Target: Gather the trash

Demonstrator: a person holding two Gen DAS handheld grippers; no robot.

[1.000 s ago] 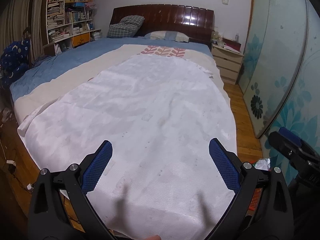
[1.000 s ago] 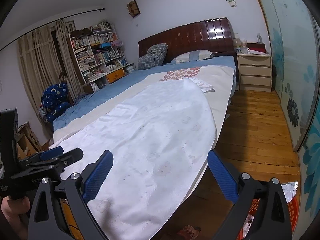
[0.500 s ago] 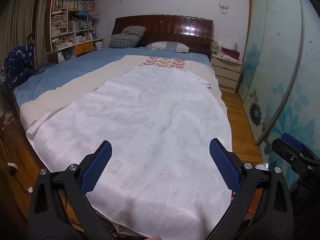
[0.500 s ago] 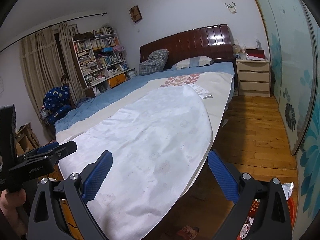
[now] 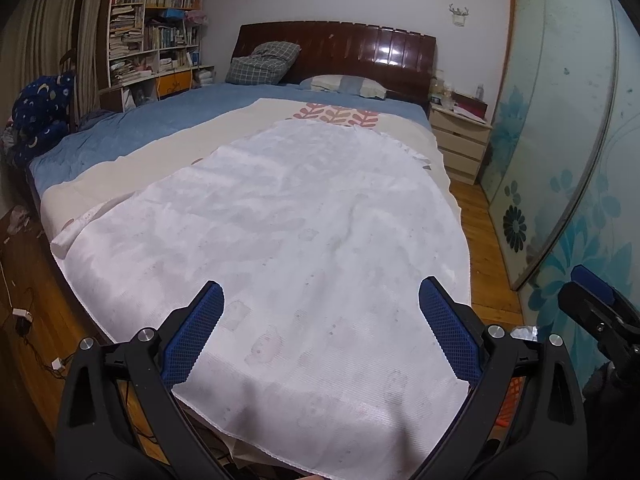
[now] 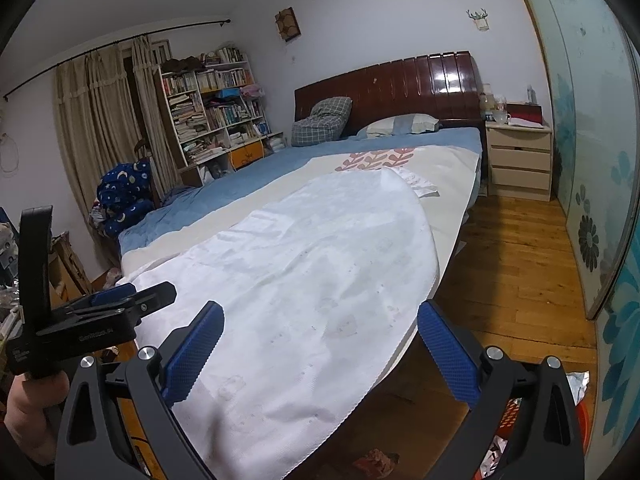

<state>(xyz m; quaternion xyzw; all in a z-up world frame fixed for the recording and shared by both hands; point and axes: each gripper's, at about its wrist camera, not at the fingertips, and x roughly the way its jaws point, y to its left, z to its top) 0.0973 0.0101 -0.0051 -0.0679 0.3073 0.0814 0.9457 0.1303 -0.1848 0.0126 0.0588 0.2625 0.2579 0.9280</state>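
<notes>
- Starting at the left of the right wrist view, the left gripper (image 6: 132,300) is held in a hand (image 6: 28,412) at the bed's foot; in its own camera its jaws stand wide apart with nothing between them, only the white cover (image 5: 280,240) of the bed (image 5: 120,140) beyond.
- Moving to the middle, the right gripper (image 6: 320,352) is likewise spread wide and empty, hovering above the cover's corner.
- No trash shows on the bed itself in either view.
- Low in the right wrist view, a small reddish crumpled scrap (image 6: 374,460) lies on the wooden floor (image 6: 500,260) just beside the bed's edge, below the right gripper.
- I judge the scrap to be light, soft and crushable, probably paper or wrapper; pinching it across its bunched middle should hold, since a thin edge may slip or tear.
- Further right, an orange-red basket (image 6: 580,416) sits partly hidden behind the right gripper's finger, with crinkled silvery wrapping (image 6: 578,380) at its rim and more crumpled bits inside.
- That wrapping looks like foil or film: weightless, slippery, likely to spring open, so a firm squeeze on a folded lump seems safest.
- The basket appears the likely drop point, near the scrap.
</notes>
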